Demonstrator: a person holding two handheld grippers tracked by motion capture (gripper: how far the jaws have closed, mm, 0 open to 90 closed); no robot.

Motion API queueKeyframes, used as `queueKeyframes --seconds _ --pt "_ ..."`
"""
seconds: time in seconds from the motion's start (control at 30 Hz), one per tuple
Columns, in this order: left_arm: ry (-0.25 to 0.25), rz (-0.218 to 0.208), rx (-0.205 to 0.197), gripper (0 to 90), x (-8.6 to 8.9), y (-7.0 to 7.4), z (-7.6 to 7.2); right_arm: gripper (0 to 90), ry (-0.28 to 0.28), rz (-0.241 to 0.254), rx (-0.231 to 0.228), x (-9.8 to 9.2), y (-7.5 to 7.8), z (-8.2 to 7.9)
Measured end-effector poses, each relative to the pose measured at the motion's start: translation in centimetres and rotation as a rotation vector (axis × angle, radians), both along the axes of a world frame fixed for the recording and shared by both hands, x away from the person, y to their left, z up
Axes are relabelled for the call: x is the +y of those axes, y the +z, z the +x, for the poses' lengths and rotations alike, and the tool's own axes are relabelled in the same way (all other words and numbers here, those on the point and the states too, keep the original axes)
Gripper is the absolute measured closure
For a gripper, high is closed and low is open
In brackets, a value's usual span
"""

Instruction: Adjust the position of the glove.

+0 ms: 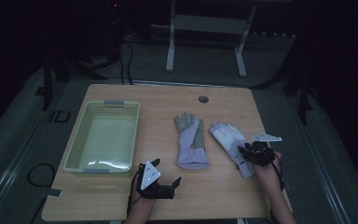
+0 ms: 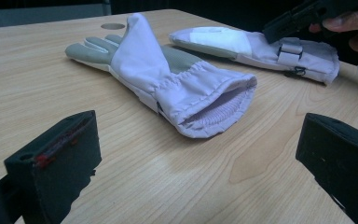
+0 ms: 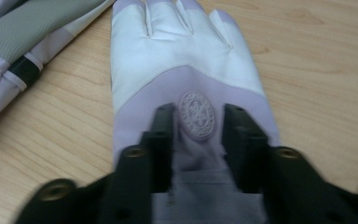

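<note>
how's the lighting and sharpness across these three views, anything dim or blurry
High view: dim and underexposed, with a black background; the basket catches a faint sheen. Left gripper view: brightly lit and sharp on the nearer glove, though its close jaws look slightly soft. Right gripper view: well lit, but the second glove and the jaws over it are mildly blurred.

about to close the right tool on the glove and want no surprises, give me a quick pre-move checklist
1. Right tool over the right-hand glove, jaws either side of its round badge: ok.
2. Jaws apart enough to take fabric: ok.
3. Jaws touching the fabric: cannot tell.
4. Other glove lies apart from the target: ok.
5. Left tool open, on bare table short of that glove's cuff: ok.
6. Basket empty: ok.
</note>
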State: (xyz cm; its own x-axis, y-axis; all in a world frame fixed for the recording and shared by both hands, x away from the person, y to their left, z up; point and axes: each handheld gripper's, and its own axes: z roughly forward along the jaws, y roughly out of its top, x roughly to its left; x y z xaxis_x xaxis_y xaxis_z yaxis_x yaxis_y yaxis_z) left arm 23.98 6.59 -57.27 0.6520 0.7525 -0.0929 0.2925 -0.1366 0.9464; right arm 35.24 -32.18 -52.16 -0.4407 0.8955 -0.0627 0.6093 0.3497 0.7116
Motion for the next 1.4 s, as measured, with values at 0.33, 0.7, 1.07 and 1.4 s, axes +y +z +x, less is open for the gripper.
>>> queueKeyframes --seconds 0.33,0.7,1.07,1.4 --pt "-0.001 -0.004 0.003 0.0 0.0 0.0 0.0 52.1 0.197 0.041 0.151 -2.0 -0.5 3.8" --pt "-0.001 0.0 0.0 0.0 0.0 0.0 0.0 72.7 0.256 0.066 0.203 -1.9 -1.3 4.2" --pt "0.002 -0.001 0.001 0.0 0.0 0.0 0.0 78.8 0.028 0.177 0.075 -1.1 1.4 1.1" --pt "0.0 0.001 0.001 0.0 0.0 0.0 0.0 78.8 -0.154 0.088 0.014 -0.6 4.7 -0.3"
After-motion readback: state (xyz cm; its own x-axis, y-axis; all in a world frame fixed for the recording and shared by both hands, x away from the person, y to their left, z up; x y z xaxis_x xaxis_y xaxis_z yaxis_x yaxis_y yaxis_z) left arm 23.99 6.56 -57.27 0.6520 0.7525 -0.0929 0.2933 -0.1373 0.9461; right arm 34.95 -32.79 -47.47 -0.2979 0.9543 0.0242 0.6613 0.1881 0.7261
